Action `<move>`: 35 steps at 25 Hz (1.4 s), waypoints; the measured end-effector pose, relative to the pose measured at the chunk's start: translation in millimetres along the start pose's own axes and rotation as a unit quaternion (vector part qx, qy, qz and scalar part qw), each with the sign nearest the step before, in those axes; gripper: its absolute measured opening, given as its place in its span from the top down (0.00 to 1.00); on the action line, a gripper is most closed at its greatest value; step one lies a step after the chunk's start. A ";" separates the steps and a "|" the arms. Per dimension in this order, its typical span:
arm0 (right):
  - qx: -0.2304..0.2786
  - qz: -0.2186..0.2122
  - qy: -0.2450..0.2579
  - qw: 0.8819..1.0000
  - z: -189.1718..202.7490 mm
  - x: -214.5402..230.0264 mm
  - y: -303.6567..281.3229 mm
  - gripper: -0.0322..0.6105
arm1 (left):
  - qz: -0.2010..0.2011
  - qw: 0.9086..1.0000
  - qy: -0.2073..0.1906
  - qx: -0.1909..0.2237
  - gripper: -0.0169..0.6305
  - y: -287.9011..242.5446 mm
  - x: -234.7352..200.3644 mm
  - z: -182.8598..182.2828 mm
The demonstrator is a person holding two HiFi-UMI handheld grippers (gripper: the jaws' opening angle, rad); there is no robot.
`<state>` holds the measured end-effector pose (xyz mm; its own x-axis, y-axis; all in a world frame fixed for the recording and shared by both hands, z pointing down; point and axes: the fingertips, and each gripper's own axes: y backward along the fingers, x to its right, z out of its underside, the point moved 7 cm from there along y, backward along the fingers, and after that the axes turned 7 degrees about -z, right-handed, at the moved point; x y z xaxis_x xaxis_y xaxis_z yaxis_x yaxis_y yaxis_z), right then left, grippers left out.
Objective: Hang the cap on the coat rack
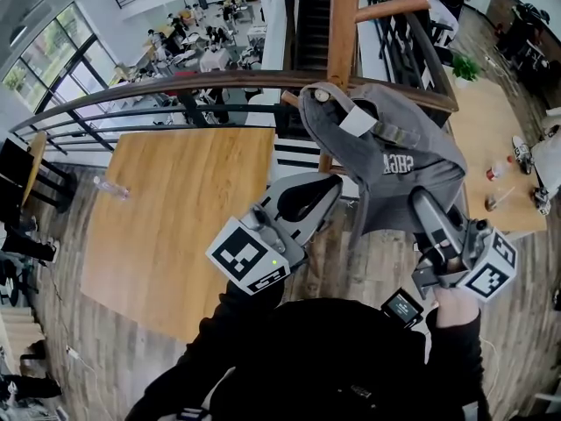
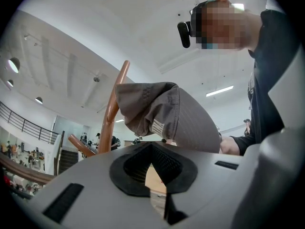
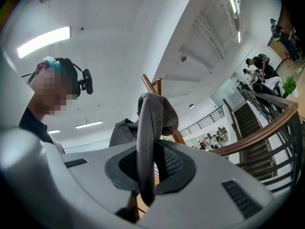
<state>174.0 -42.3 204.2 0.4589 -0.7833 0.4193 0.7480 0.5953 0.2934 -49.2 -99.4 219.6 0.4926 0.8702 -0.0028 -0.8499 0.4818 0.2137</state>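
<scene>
A grey cap (image 1: 386, 160) hangs draped over a peg of the wooden coat rack (image 1: 342, 24), its crown hooked near the peg tip (image 1: 323, 96). My right gripper (image 1: 431, 210) is shut on the cap's lower edge; in the right gripper view the stiff brim (image 3: 144, 166) runs edge-on between the pads of that gripper (image 3: 145, 151). My left gripper (image 1: 329, 187) sits just below and left of the cap, jaws together with nothing in them. In the left gripper view the cap (image 2: 167, 120) hangs above the left gripper's jaws (image 2: 152, 149), beside the rack's pole (image 2: 112, 113).
A wooden table (image 1: 175, 217) with a plastic bottle (image 1: 112, 188) stands at the left. A curved railing (image 1: 175, 86) runs behind the rack, with a staircase (image 1: 311, 16) beyond. Another rack peg (image 1: 394, 9) juts right, higher up.
</scene>
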 end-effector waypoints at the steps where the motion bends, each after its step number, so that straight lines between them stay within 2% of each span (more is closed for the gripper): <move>1: 0.000 0.001 -0.003 1.000 0.2 3.1 -1.4 0.89 | 0.000 1.000 -0.001 0.000 0.97 -0.9 -1.1 0.2; 17: 0.001 0.025 -0.002 1.000 -2.6 27.6 -15.8 0.89 | 0.001 1.000 -0.002 -0.002 0.97 0.6 -2.5 -2.9; 20: -0.003 0.032 0.008 0.999 -6.6 29.4 -20.8 0.89 | 0.006 1.000 0.000 -0.006 0.97 -0.5 -2.8 -8.0; 23: -0.031 0.040 0.042 0.998 -18.3 30.6 -31.3 0.89 | 0.006 1.000 0.006 -0.011 0.97 1.2 -8.6 -20.3; 27: -0.041 0.027 0.067 0.997 -37.8 50.4 -53.6 0.89 | -0.002 1.000 -0.004 -0.006 0.97 -8.2 -27.7 -27.1; 35: -0.052 0.023 0.061 0.996 -33.7 58.2 -64.7 0.89 | 0.000 0.999 0.029 -0.036 0.97 -11.2 -26.3 -12.2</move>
<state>168.4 -132.4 180.7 0.5448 -0.7750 0.3202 0.7673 0.6148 0.1823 -55.0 -126.5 205.3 0.4825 0.8739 -0.0591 -0.8623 0.4858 0.1433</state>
